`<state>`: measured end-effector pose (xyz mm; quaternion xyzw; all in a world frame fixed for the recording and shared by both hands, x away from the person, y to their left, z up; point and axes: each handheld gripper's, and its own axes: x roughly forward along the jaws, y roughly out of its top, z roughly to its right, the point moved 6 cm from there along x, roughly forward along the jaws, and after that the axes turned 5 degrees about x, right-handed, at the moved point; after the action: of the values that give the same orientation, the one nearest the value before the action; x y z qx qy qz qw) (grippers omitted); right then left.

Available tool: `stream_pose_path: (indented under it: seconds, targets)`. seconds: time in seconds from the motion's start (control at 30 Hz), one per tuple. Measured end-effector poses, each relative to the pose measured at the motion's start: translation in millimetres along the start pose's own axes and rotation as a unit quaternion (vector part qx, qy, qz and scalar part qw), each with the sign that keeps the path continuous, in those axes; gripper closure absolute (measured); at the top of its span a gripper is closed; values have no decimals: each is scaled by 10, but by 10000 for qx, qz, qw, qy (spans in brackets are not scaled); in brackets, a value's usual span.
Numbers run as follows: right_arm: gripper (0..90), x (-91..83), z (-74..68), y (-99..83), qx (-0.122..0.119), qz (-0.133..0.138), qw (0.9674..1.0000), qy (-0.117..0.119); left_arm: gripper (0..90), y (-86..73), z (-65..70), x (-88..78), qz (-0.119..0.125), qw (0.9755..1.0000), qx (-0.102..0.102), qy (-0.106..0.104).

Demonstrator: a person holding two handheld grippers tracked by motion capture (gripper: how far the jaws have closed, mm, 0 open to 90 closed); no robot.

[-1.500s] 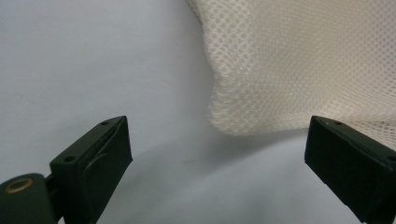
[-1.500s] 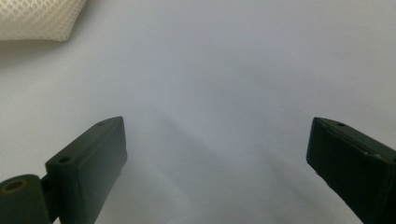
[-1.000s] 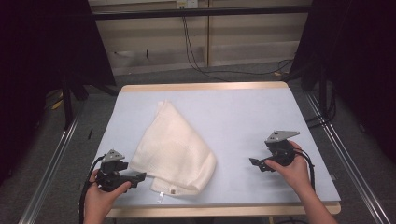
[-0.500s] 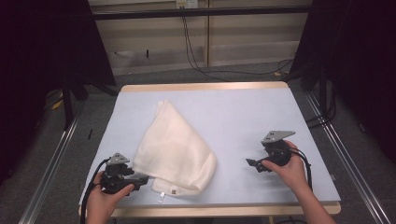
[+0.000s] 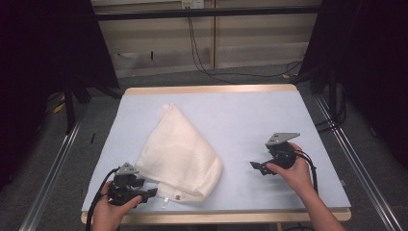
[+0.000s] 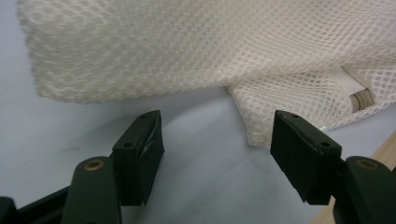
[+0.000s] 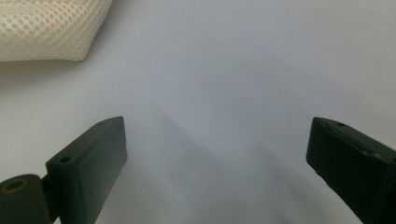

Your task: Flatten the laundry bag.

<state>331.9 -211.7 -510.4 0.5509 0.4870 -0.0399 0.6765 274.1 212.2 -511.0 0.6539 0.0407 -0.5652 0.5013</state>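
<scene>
Item: white mesh laundry bag (image 5: 178, 156) — lies flat on the pale blue desk (image 5: 250, 120), left of centre, narrow end pointing to the far side, wide end near the front edge. Zip end w/ a small tag at the near corner.

Left gripper (image 5: 146, 193) — at the bag's near-left corner, just beside the mesh. Jaws have just been closing but stand apart, nothing pressed between the pads; the bag's corner sits just ahead of them, nearer the right-hand jaw in the left gripper view.

Right gripper (image 5: 256, 166) — on bare desk, well apart from the bag, pointing toward it. Jaws wide apart, nothing between.

Step in hand, by my reading: left gripper takes the near corner. To do it well — ease fwd so the folded corner (image 6: 254, 121) goes fully between the pads before closing; keep the lower jaw low to the desk so it slips under the mesh, not on top. Catch both layers, else only one lifts. Avoid biting the zip pull (image 6: 359, 100) — hard, may slip.

View notes: high view gives the whole layout — bag outline, both hands, gap betw. right gripper and bag. Left gripper view adds what it can't: mesh weave, the zip, and that the corner isn't yet inside the jaws. Right gripper view has a bit of mesh (image 7: 51, 28) at upper left, far ahead.
</scene>
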Motion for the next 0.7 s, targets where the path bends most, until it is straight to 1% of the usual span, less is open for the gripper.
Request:
stream_pose_path:
  seconds: [0.03,0.07,0.1,0.13,0.17,0.2,0.23,0.27,0.3,0.33,0.43,0.47,0.53,0.57,0.6,0.63,0.67,0.7]
  targets:
    - [45,8,2,9,-50,26,10000,14,357,0,0,0,0,10000,0,0]
    - [45,8,2,9,-50,26,10000,14,357,9,19,4,11,10000,-20,-20]
    - [45,12,-4,17,-4,2,10000,-19,386,22,54,33,17,10000,74,-46]
    - [45,14,-7,20,-5,6,10000,12,396,34,79,55,28,10000,59,-25]
    - [45,20,-2,26,-65,30,10000,10,415,34,79,55,28,10000,59,-25]
    - [46,21,-4,28,-51,24,10000,-5,461,50,98,65,-31,9998,170,-17]
    - [46,21,-6,27,-58,19,10000,-4,496,65,118,70,2,9998,182,-82]
    - [47,16,-12,21,-25,-27,10000,-26,519,74,135,79,18,9997,215,-77]
    - [46,20,-9,20,-62,-12,10000,-52,559,80,156,86,-30,9996,253,-127]
    - [47,20,-9,18,-71,-25,10000,-55,591,80,172,100,-69,9995,263,-132]
    - [48,24,-5,15,-111,-8,9999,-32,649,93,200,120,-56,9995,279,-140]
    - [47,24,-4,14,-108,-4,9999,-33,662,99,201,128,-54,9996,255,-109]
    - [48,21,-8,5,-77,-43,9999,-53,713,101,208,135,-67,9996,230,-134]
    - [48,21,-9,2,-90,-56,9999,-37,738,103,202,140,-69,9995,277,-117]
    - [48,21,-9,2,-90,-56,9999,-37,769,103,202,140,-69,9995,277,-117]
    - [48,21,-13,-2,-76,-76,9999,-31,769,103,202,137,-137,9994,287,-145]
    - [48,26,-17,-6,-70,-90,9999,-52,833,117,217,148,-150,9995,257,-123]
    - [48,28,-18,-6,-84,-91,9999,-46,847,124,216,148,-172,9995,241,-134]
